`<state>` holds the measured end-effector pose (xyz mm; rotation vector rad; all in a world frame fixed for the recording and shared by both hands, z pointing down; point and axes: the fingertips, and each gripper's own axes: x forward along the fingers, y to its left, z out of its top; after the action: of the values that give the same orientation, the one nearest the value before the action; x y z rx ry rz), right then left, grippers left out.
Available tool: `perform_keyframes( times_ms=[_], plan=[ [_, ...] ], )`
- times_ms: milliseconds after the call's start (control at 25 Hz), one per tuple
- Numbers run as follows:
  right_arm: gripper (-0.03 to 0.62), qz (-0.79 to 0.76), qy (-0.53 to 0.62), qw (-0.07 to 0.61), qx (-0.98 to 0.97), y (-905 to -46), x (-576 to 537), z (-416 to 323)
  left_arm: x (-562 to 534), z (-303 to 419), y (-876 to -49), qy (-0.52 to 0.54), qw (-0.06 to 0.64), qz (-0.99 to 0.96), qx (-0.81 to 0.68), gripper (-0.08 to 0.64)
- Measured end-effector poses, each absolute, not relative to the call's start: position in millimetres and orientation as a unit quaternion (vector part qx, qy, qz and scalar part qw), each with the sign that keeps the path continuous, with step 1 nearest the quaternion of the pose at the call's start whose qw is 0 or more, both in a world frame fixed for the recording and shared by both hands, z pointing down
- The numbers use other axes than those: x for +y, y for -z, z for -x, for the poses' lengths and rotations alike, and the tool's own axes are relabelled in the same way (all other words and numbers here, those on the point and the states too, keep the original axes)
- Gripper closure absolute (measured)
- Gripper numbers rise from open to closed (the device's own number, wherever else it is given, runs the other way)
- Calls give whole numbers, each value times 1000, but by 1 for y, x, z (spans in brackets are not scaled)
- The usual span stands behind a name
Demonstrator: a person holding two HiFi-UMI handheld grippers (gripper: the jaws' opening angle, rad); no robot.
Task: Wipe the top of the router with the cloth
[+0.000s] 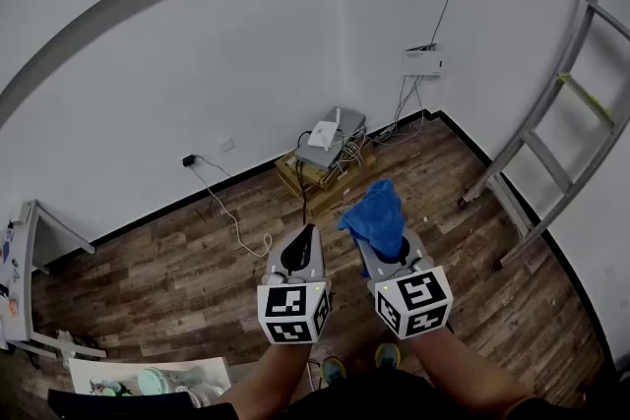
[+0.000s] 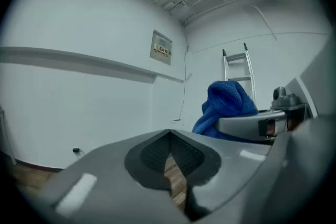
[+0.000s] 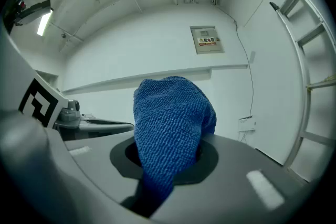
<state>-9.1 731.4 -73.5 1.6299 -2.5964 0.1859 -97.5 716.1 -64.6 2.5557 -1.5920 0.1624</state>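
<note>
Left gripper (image 1: pixel 309 233): mine, held low over the brown wood-plank floor (image 1: pixel 177 261). My jaws are drawn together with only a thin slit behind the tips, and nothing is in them.
Right gripper (image 1: pixel 382 251): mine, just beside the left one and level with it. My jaws are clamped on the cloth.
Blue terry cloth (image 3: pixel 170 128): bunched into a rounded lump. Its long axis runs along my right jaws. The bulk sticks out past the tips, pointing forward toward the wall corner, and a narrower tail drops down between the jaws.
Small white router (image 1: pixel 325 135): well apart from both grippers, ahead of them at the foot of the white wall. One thin antenna stands up from it. It is too small for me to tell which way its body runs.
Flat grey box (image 1: pixel 345 128): directly under the router.
Low wooden crate-like worktop (image 1: pixel 307 172): under the grey box, on the floor against the wall.
Cables (image 1: pixel 389 128): loose, running from the worktop toward the corner.
White wall box (image 1: pixel 421 62): mounted on the wall above those cables.
Metal ladder (image 1: pixel 566 103): leaning at the right side of the room.
</note>
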Motion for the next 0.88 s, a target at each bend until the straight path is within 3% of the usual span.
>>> perform_keyframes(
  times_ms=[880],
  plan=[
    [488, -475, -73, 43, -876, 52, 670, -79, 664, 25, 52, -48, 87, -829, -550, 558]
  ],
)
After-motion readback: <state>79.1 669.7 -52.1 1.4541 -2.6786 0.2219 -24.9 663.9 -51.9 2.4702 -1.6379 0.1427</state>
